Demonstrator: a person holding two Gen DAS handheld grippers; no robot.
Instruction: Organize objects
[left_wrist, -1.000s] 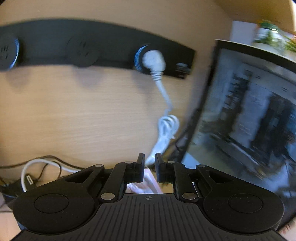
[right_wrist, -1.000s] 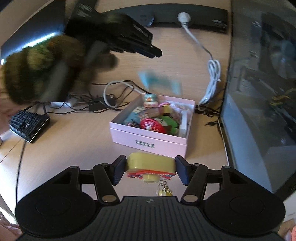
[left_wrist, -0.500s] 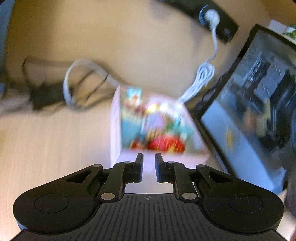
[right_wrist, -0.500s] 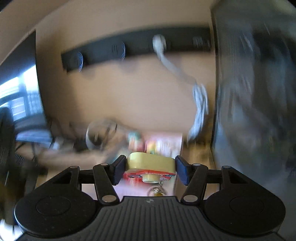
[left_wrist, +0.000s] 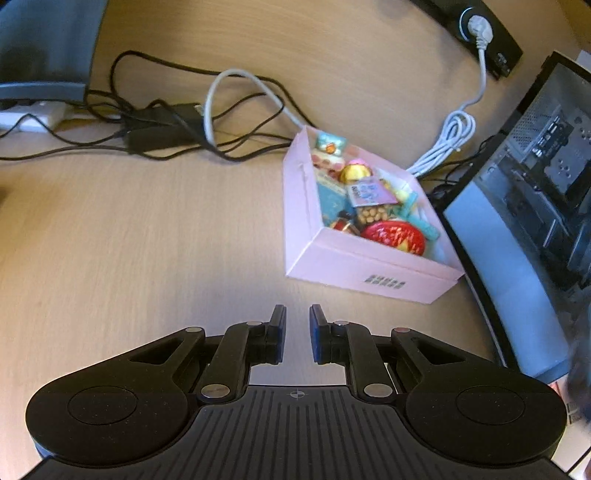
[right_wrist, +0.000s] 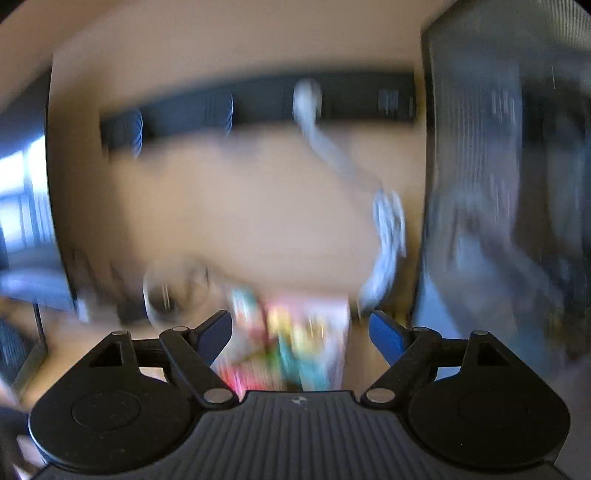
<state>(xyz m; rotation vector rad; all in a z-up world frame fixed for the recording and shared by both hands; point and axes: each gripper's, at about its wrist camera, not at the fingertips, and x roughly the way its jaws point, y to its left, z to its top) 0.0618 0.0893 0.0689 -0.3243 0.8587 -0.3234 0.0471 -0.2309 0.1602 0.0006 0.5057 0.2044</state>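
A pink open box (left_wrist: 373, 275) full of small colourful toys and sweets sits on the wooden desk. In the left wrist view my left gripper (left_wrist: 297, 334) hovers over bare desk, near and left of the box, its jaws nearly together with nothing between them. In the blurred right wrist view my right gripper (right_wrist: 300, 338) is wide open and empty, right above the box (right_wrist: 341, 332). The yellow toy it held is not visible.
A glass-sided computer case (left_wrist: 532, 206) stands right of the box. Tangled black and white cables (left_wrist: 207, 122) lie behind the box. A black socket strip (left_wrist: 480, 29) with a white plug runs along the back. A monitor base (left_wrist: 40, 88) is at far left.
My right gripper opened and let go of the yellow toy over the box. My left gripper pulled back and away from the box, staying closed and empty.
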